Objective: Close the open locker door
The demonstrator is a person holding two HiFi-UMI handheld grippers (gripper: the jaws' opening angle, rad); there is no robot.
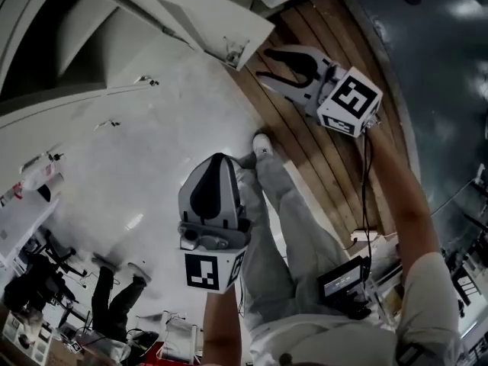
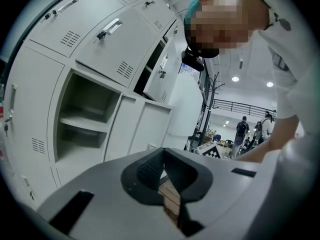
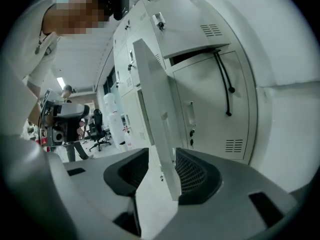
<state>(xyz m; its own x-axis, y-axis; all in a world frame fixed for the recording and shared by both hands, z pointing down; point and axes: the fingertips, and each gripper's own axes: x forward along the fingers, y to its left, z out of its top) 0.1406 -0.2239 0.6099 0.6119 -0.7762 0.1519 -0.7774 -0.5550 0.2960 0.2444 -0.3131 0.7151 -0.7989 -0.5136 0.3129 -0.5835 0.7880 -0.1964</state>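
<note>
The open locker door juts out from the white lockers at the top of the head view. My right gripper hangs just right of its lower corner. In the right gripper view the door's edge runs up between the jaws of the right gripper. The jaws stand open: a gap shows beside the left pad, and contact at the right pad cannot be made out. My left gripper hangs lower, apart from the door, shut and empty. In its own view the left gripper faces an open shelved compartment.
A wooden floor strip runs beside the lockers, with the person's leg and shoe on it. A black cable hangs from a gap between locker doors. People and office chairs are further off.
</note>
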